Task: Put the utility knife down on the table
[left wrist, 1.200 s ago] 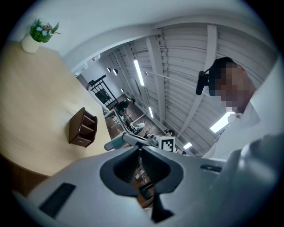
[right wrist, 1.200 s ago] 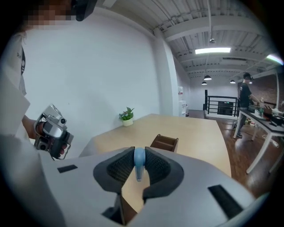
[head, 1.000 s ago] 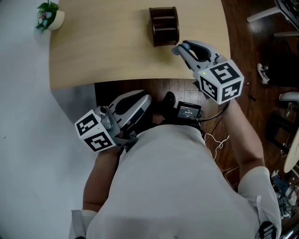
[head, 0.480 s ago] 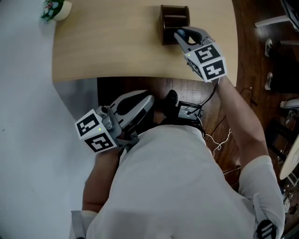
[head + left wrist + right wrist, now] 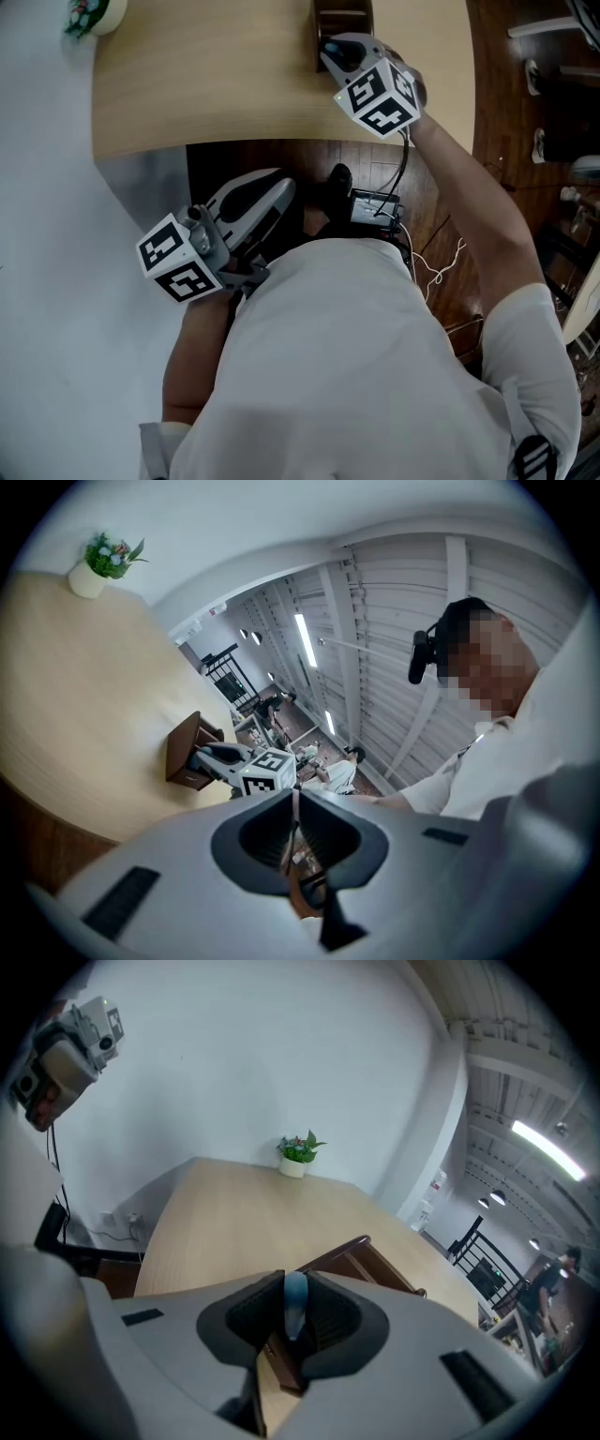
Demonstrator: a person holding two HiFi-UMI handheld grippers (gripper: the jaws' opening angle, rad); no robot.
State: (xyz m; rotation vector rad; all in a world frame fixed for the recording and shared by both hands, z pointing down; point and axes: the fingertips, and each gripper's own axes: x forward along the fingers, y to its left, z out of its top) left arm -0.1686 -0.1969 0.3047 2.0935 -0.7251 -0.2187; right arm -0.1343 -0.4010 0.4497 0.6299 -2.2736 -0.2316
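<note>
Right gripper view has the right gripper (image 5: 292,1288) clamped narrowly on the utility knife (image 5: 294,1302). We see a slim blue-grey body standing up between the pads, long axis along the jaws, with its rounded end toward the brown wooden organizer (image 5: 361,1252) on the table (image 5: 234,1222). For print, we make out only black-and-white squares on its cube (image 5: 377,97). Since a second ago it has travelled from the table's near edge to the organizer, rolling. The left gripper (image 5: 293,799) stayed below the edge, jaws together.

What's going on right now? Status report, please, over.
Left gripper shut, empty, off the table. Right gripper shut on utility knife, above the table. Dark wooden organizer right ahead of it.
</note>
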